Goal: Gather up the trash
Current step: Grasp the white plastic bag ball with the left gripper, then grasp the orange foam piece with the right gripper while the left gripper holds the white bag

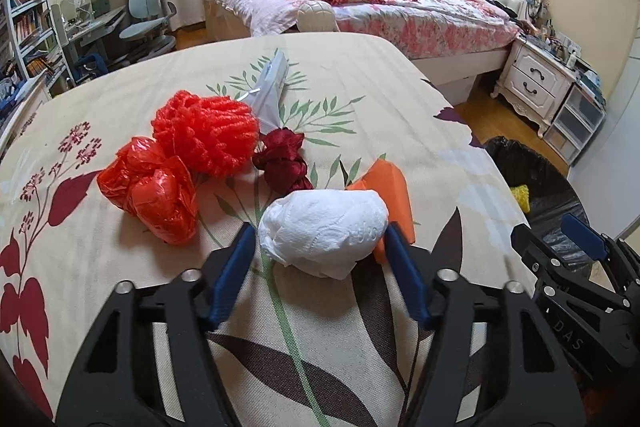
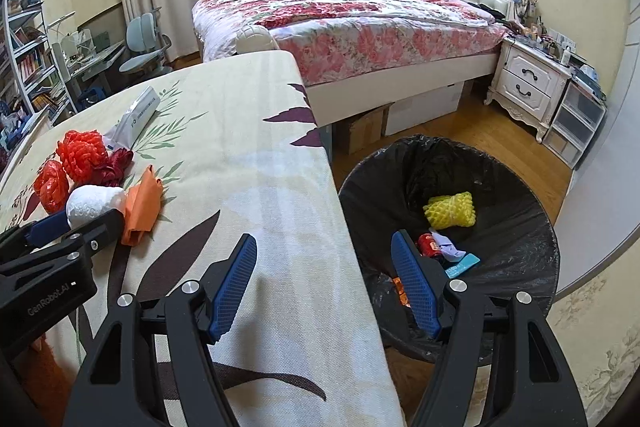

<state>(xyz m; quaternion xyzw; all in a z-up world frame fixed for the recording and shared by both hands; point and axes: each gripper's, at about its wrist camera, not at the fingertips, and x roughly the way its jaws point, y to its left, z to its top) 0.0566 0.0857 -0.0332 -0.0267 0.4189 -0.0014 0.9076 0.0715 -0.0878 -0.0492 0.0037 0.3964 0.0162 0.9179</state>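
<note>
Between the spread fingers of the left gripper (image 1: 320, 243), nothing yet gripped, sits the white tissue wad (image 1: 322, 227); close squarely on its middle, sparing the orange scrap (image 1: 394, 199) beyond.

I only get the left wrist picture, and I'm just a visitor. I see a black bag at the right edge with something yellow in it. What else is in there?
Observer: The right wrist view looks down into the trash bin. Besides the yellow foam net, there is a small red can.
Operator: Anything else?
Observer: A crumpled pale purple scrap and a light blue card lie beside the can.
Operator: Is the other gripper holding something?
Observer: No. The right gripper is open and empty, one finger over the table edge, the other over the bin.
Operator: What's under the bed?
Observer: Cardboard boxes.
</note>
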